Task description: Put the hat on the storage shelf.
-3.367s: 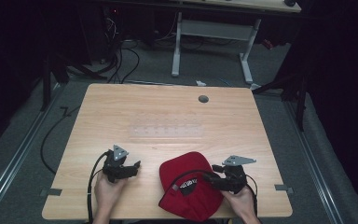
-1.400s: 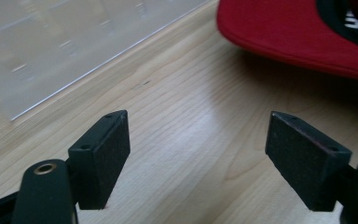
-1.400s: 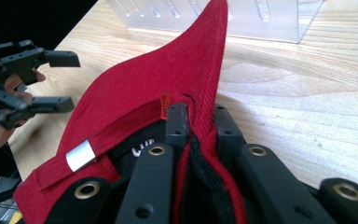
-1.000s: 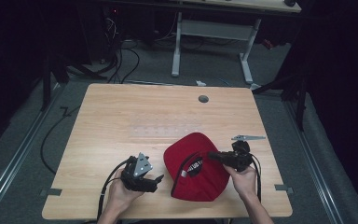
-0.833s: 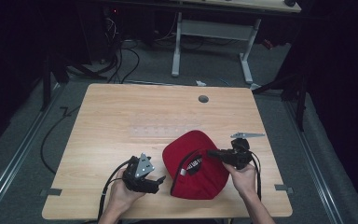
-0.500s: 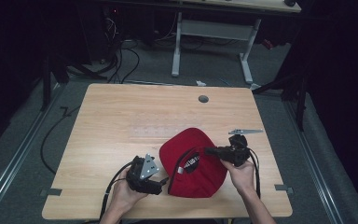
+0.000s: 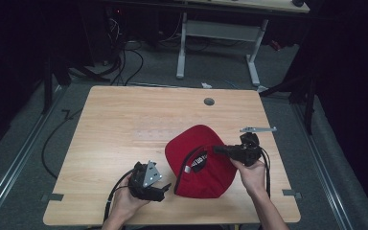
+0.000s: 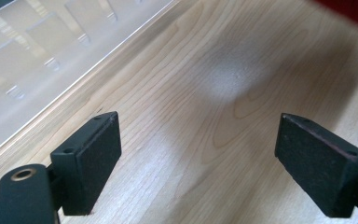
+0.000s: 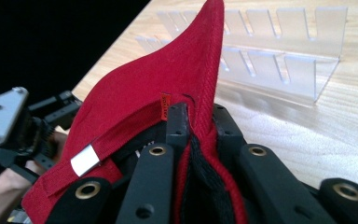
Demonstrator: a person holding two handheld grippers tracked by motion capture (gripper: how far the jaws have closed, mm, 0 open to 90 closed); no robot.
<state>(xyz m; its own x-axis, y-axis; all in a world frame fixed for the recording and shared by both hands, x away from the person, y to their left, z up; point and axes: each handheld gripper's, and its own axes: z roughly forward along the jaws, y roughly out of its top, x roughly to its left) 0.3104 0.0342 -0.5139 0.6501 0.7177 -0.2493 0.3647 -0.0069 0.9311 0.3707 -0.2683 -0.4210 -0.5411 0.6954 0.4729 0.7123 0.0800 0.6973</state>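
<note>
Right gripper view showed our right tongs [image 9: 196, 122] pressed together on the rim of the red cap [image 9: 168, 84], pinching its woven cloth and black inner band. Our left tongs [image 8: 209, 154] were spread wide over bare pale wood, touching nothing. From the high view, the cap [image 7: 199, 165] lay on the worktop [image 7: 124, 124] near its front edge, beside a clear slotted acrylic rack [image 9: 279, 51]

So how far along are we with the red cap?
Done: right gripper is clamped on the red cap, lifting its rim. In hand: the cap hangs tilted off the table. Left: left gripper sits open over bare wood beside the clear slotted rack, holding nothing.
</note>
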